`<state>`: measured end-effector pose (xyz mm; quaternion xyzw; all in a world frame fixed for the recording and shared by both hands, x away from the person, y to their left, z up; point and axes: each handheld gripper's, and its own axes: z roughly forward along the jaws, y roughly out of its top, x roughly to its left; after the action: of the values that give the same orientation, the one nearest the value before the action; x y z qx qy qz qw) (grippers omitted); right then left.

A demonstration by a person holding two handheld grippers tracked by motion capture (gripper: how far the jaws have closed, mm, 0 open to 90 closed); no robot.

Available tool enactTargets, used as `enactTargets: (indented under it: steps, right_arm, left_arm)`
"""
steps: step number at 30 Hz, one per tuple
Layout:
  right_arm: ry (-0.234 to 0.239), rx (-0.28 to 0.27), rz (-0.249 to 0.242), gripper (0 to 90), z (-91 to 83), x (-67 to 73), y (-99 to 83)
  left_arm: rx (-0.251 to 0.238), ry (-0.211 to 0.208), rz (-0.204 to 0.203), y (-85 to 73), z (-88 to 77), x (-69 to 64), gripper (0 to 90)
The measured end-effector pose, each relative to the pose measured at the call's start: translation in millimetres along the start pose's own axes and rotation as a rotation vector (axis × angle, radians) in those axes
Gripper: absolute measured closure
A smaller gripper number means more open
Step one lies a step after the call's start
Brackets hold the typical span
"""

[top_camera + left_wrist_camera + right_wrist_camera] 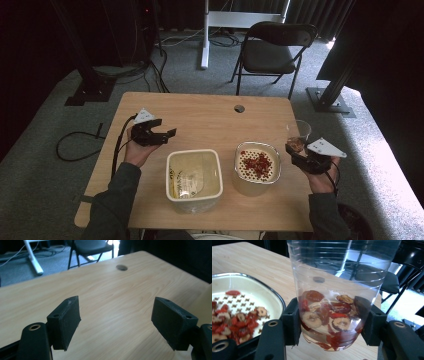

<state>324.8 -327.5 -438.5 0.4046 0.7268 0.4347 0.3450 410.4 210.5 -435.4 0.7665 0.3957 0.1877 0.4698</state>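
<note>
Folding chair [274,50] behind table [210,112]; lidded tub [193,175], contents unclear.

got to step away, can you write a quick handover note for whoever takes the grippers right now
Right gripper: shut on the clear plastic cup, upright, dried red fruit slices in its bottom, beside the strainer bowl.
Left gripper: open, nothing between the jaws, over bare table left of the white tub.
Done, as it looks: a heap of red fruit pieces already lies on the strainer's perforated insert.
Left, likely: tip the cup's remaining slices into the strainer. The white tub holds a pale content I can't identify; the left gripper has not touched it.
</note>
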Motion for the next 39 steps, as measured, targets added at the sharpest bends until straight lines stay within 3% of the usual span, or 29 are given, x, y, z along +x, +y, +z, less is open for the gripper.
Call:
enactTargets:
  steps: [5, 14, 25, 28, 30, 39]
  right_arm:
    - [-0.016, 0.018, -0.032, 42.9, -4.1, 1.5, -5.5]
    - [-0.02, 0.02, -0.097, 42.9, -8.5, 8.3, -9.4]
    - [-0.057, 0.068, -0.257, 43.0, -13.5, 23.6, -5.8]
    - [-0.064, 0.075, -0.274, 43.0, -13.8, 24.6, -5.1]
    - [-0.086, 0.101, -0.336, 43.0, -15.2, 28.3, -2.5]
    - [-0.13, 0.148, -0.462, 43.0, -16.1, 34.1, 2.9]
  left_arm:
    - [0.02, 0.022, -0.022, -18.4, 0.9, 3.3, 23.8]
    - [0.005, 0.057, -0.07, -42.6, -3.7, 2.3, 24.2]
    - [0.036, 0.111, -0.074, -64.6, -5.2, 2.2, 24.3]
    - [0.04, 0.11, -0.081, -68.3, -4.4, 2.4, 24.3]
    - [0.042, 0.111, -0.084, -71.0, -3.7, 2.0, 24.4]
    - [0.056, 0.107, -0.09, -77.2, 2.3, -1.2, 24.4]
